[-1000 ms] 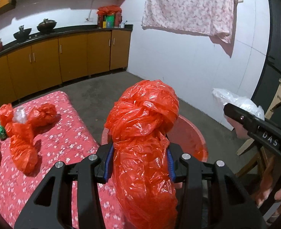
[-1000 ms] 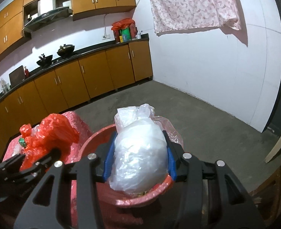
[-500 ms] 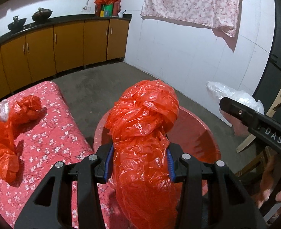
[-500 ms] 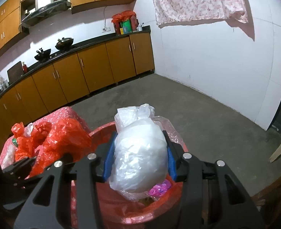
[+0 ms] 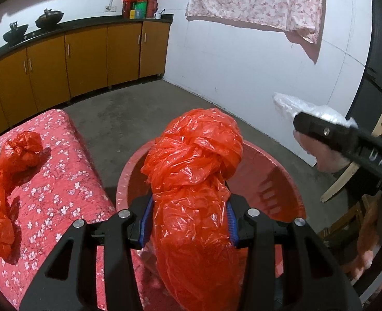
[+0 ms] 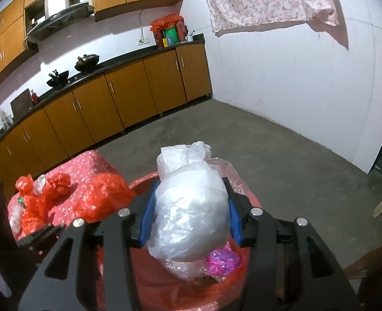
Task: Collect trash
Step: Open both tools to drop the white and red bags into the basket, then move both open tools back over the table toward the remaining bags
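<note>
My left gripper (image 5: 189, 223) is shut on a knotted red plastic bag (image 5: 193, 171) and holds it over the red basin (image 5: 276, 165). My right gripper (image 6: 189, 219) is shut on a white plastic bag (image 6: 188, 212) above the same basin (image 6: 144, 181), where pink and clear trash (image 6: 223, 259) lies. The right gripper also shows in the left wrist view (image 5: 328, 132) with its white bag (image 5: 294, 105). The red bag shows in the right wrist view (image 6: 102, 199).
A table with a red flowered cloth (image 5: 61, 176) stands left of the basin and bears more red bags (image 5: 22, 147) and clear plastic. Kitchen cabinets (image 5: 87, 54) line the back wall. A wooden chair (image 5: 356, 165) is at the right. Concrete floor (image 6: 281, 150) lies beyond.
Both grippers have moved further over the basin with their bags. The table has slid left in the left wrist view, and more of the basin's inside shows.
</note>
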Motion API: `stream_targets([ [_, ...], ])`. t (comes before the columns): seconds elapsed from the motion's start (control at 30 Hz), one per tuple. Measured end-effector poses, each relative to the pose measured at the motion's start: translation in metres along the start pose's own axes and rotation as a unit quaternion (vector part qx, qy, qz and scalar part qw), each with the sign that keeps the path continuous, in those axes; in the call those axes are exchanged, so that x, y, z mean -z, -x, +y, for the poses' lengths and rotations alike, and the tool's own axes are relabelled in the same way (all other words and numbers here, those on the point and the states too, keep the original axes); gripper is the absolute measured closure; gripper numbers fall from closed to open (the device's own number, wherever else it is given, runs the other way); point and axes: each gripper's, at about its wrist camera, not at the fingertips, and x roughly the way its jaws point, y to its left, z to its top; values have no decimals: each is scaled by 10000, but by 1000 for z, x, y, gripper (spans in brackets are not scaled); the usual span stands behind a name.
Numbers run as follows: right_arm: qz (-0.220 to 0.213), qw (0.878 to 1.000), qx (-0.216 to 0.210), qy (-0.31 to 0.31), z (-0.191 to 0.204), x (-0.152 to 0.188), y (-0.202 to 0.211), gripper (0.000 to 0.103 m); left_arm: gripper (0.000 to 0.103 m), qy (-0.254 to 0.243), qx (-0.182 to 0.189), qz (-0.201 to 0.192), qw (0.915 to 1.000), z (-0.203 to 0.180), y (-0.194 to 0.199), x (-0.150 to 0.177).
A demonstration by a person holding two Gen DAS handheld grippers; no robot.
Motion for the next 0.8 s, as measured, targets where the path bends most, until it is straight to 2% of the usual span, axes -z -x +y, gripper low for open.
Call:
stream_targets([
  [0.13,-62,9998,-79,-147,-5,-5,1,40,44,115,17,108,9999,5,-6,1],
  [0.33,-134,9994,-43,-317,-13,-5,7,34,37,254,27,177,9995,12,-7,6],
  [0.5,-205,9993,67,-306,-17,-4,16,31,35,339,-112,121,9993,18,2,8],
  [0.57,-245,9993,98,-255,-14,-3,21,27,30,383,-212,43,9990,22,12,9],
  [0.7,-409,9988,248,36,0,-1,31,12,19,414,-509,-168,9977,30,37,14],
  [0.8,-500,9983,206,206,15,3,39,10,15,483,-810,-319,9950,42,61,22],
])
